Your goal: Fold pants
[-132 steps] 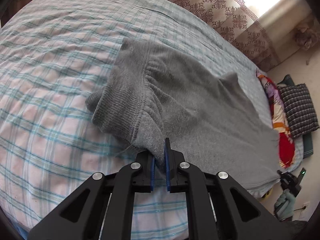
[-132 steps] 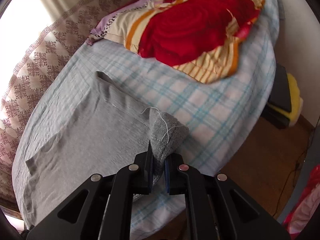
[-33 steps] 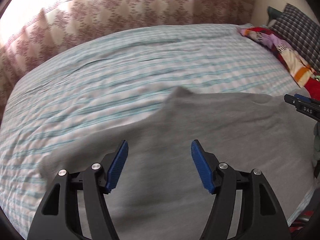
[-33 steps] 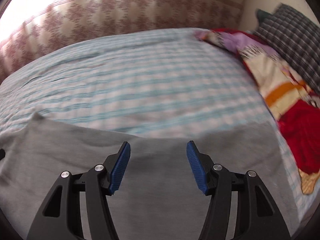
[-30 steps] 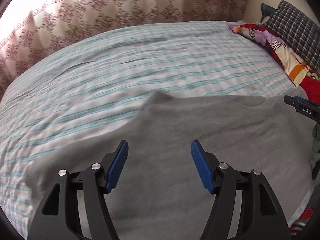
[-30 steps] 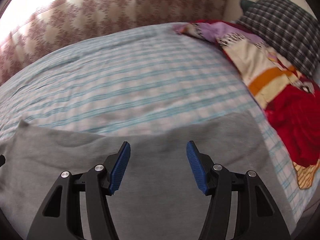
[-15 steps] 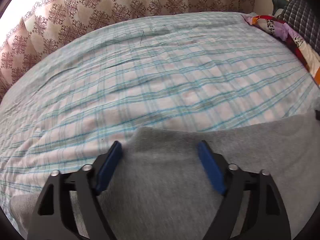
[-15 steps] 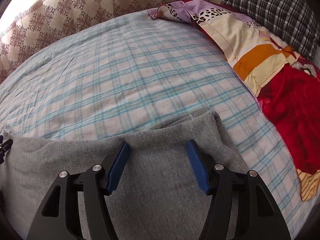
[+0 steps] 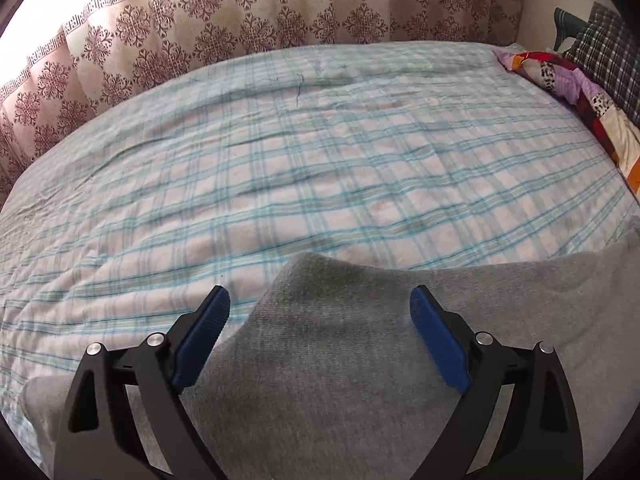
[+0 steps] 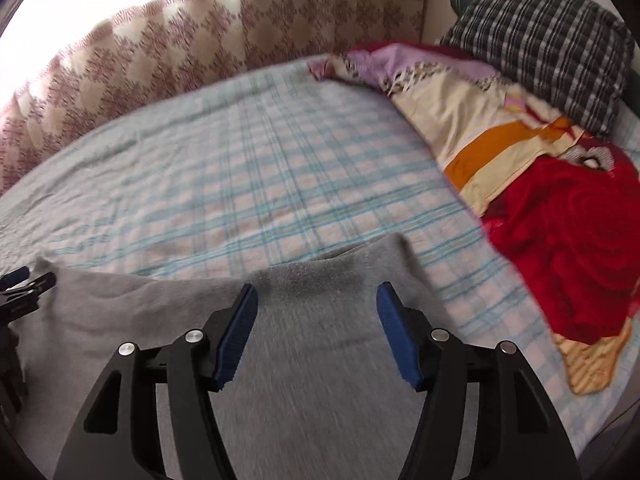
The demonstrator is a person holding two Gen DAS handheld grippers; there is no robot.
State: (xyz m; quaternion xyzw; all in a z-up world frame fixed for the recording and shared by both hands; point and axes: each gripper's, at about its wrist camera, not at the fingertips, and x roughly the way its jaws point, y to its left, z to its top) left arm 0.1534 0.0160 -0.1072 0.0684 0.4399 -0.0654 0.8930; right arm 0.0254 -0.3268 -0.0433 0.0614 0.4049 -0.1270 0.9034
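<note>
Meanwhile, the left gripper [image 9: 320,320], its jaws just opening wide, and the right gripper [image 10: 316,320], also spread, hover empty above the grey pants [image 9: 340,360] lying on the plaid bed sheet [image 9: 280,160]; a shallow pinch could drag the folded layers apart.

The pants [image 9: 360,360] lie spread on the bed [image 9: 280,168] along its near edge, one corner before the left tool [image 9: 316,312] and the other before the right tool [image 10: 318,312], each tool above the cloth with nothing between its fingers. Behind the bed hangs a curtain [image 9: 240,12]. At the bed's right end a quilt [image 10: 540,208] lies on the sheet, with a pillow [image 10: 552,36] behind it.
</note>
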